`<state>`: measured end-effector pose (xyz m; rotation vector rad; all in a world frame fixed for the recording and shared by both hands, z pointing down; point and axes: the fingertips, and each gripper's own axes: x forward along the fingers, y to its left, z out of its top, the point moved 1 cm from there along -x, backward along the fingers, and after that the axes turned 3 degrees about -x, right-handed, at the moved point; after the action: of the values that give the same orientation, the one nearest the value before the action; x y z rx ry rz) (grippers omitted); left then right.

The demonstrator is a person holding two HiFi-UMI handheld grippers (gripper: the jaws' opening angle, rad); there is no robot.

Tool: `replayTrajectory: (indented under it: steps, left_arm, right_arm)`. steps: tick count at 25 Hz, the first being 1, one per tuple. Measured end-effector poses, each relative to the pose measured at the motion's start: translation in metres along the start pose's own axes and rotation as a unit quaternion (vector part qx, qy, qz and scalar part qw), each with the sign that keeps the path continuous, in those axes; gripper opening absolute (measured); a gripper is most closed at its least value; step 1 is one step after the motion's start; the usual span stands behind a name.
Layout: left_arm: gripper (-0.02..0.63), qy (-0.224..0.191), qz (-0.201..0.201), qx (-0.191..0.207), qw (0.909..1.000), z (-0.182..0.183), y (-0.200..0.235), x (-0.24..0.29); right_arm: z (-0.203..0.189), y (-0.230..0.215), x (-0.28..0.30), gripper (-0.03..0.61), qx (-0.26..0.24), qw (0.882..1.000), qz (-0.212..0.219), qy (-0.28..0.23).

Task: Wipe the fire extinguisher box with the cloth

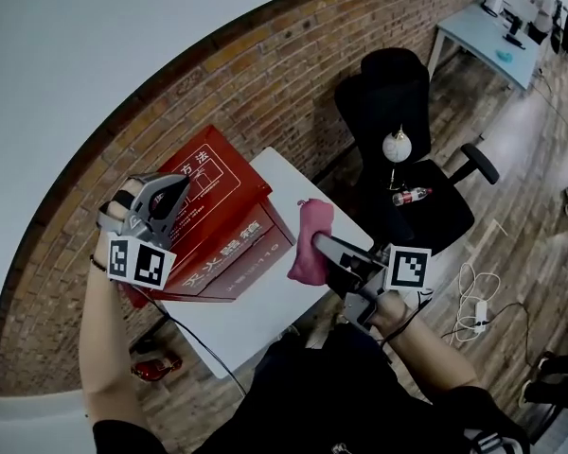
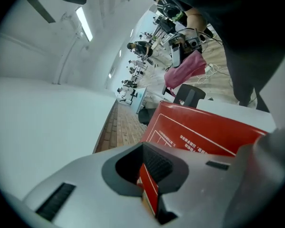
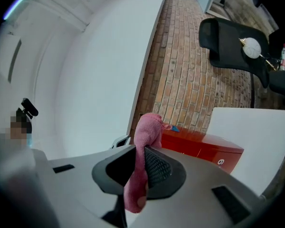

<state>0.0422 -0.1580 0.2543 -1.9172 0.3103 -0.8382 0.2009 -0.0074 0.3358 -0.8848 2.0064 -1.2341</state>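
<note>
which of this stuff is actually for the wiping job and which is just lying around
For the job: red fire extinguisher box, edge clamped in the left gripper; pink cloth, clamped in the right gripper.
Lying about: black office chair, bottle on its seat, power strip on the floor.

Fire extinguisher box (image 1: 222,220) at grey left gripper (image 1: 178,187): red, white print and line frames. Cloth (image 1: 311,244) in grey right gripper (image 1: 324,246) — pink. Jaw pads black, cross-hatched. Table (image 1: 256,320) below both — white. Brick wall (image 1: 265,83) beyond: red-brown.
</note>
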Motion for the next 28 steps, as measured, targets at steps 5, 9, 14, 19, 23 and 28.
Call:
replayTrajectory:
  steps: [5,9,14,19,23,28]
  left_arm:
    - [0.02,-0.054,-0.038,0.022,0.9975,0.003,-0.003,0.007]
    - [0.02,-0.095,-0.044,0.03,0.9941,0.005,0.0,0.009]
    - [0.02,-0.134,-0.057,0.033,0.9888,0.007,-0.006,0.01]
    - [0.02,-0.147,-0.069,0.019,0.9865,0.006,-0.011,0.011]
    - [0.02,-0.146,-0.068,0.016,0.9868,0.006,-0.011,0.013]
    - [0.02,-0.135,-0.072,0.027,0.9878,0.004,-0.014,0.016]
  right_arm:
    - [-0.017,0.004,0.01,0.061,0.001,0.998,-0.034,-0.054]
    - [-0.032,0.015,0.018,0.061,-0.017,0.994,-0.061,-0.095]
    - [-0.054,0.032,0.021,0.061,-0.034,0.986,-0.087,-0.139]
    - [-0.064,0.043,0.027,0.061,-0.028,0.982,-0.081,-0.17]
    - [-0.057,0.042,0.037,0.061,-0.013,0.979,-0.066,-0.195]
    - [-0.043,0.022,0.056,0.061,0.006,0.974,-0.063,-0.217]
